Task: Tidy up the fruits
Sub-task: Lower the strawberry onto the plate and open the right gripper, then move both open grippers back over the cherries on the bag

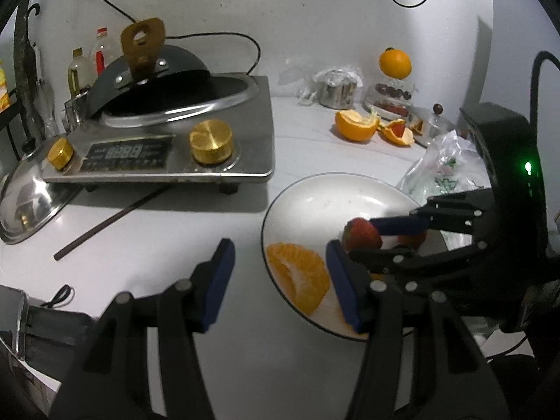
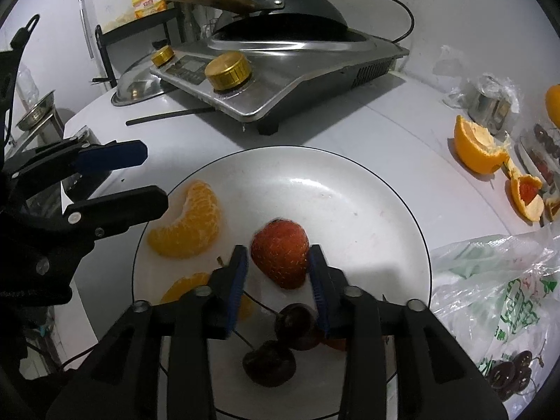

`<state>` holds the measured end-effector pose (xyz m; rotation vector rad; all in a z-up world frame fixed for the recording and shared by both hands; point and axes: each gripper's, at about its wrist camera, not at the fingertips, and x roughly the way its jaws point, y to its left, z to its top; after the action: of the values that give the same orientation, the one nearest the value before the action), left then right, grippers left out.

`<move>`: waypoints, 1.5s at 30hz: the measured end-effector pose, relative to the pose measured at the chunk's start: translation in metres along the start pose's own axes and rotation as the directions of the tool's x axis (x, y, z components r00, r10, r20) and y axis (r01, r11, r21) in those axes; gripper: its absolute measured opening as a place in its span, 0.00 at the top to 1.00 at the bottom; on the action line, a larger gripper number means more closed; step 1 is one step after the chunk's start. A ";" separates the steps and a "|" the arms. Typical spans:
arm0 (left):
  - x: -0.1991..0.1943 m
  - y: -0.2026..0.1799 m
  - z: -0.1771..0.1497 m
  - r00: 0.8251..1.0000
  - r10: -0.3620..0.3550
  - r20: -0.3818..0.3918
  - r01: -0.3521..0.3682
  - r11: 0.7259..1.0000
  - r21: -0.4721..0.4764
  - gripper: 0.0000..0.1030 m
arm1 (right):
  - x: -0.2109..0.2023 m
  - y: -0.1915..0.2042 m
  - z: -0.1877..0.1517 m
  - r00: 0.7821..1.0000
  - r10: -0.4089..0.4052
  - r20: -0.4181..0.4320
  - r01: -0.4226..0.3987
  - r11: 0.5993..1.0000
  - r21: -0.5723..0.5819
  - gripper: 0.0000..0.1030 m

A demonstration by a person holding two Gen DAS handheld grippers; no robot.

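- The strawberry (image 2: 280, 252) lies on the white plate (image 2: 350, 189), towards the near side of it, with its tip pointing at our right gripper (image 2: 278, 269).
- We judge it light, soft and easily bruised, with a slightly slick skin; a hard squeeze would crush it. The best hold is across its broad middle, pad against each flank, with only gentle pressure.
- The right gripper has its blue pads (image 2: 238, 280) either side of the berry. In the right wrist view the right-hand pad looks to be at or just touching the skin, while a sliver of plate shows between the left-hand pad and the fruit, so the jaws are partly parted and we read the berry as resting loose rather than clamped.
- No earlier view is given, so we judge only this: the berry sits on the plate, bracketed but not pinched.
- Two dark cherries (image 2: 295, 325) lie nearer us, under the gripper, and orange segments (image 2: 189, 224) lie on the plate's left side, apart from the berry.
- Our left gripper (image 1: 278, 269) hangs half open and empty beside the plate's left rim, one pad over the orange segments (image 1: 297, 280), well clear of the strawberry (image 1: 362, 236).
- Orange peel (image 2: 479, 147) and a plastic bag (image 2: 497, 297) lie off the plate to the right.
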<state>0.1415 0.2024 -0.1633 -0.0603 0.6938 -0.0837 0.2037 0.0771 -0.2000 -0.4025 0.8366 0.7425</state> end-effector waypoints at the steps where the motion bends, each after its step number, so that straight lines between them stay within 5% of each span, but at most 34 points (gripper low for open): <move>1: -0.002 0.000 0.000 1.000 0.000 0.003 0.000 1.000 -0.001 0.46 | -0.001 0.000 0.000 1.000 -0.001 0.004 0.001 1.000 -0.001 0.50; 22: -0.034 -0.033 -0.007 0.999 -0.004 0.045 0.003 0.999 0.032 0.44 | -0.057 0.004 -0.015 0.995 -0.050 0.083 0.051 0.999 -0.002 0.49; 26: -0.037 -0.044 -0.008 0.999 -0.010 0.049 0.008 0.999 0.043 0.35 | -0.069 0.000 -0.022 0.993 -0.062 0.098 0.061 0.998 0.009 0.49; 45: -0.036 -0.108 -0.009 0.998 -0.054 0.041 0.050 0.995 0.084 0.35 | -0.127 -0.041 -0.068 0.981 -0.123 0.152 0.112 0.990 0.082 0.49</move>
<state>0.1021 0.0985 -0.1384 -0.0009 0.6449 -0.1607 0.1415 -0.0452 -0.1405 -0.3208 0.6836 0.6237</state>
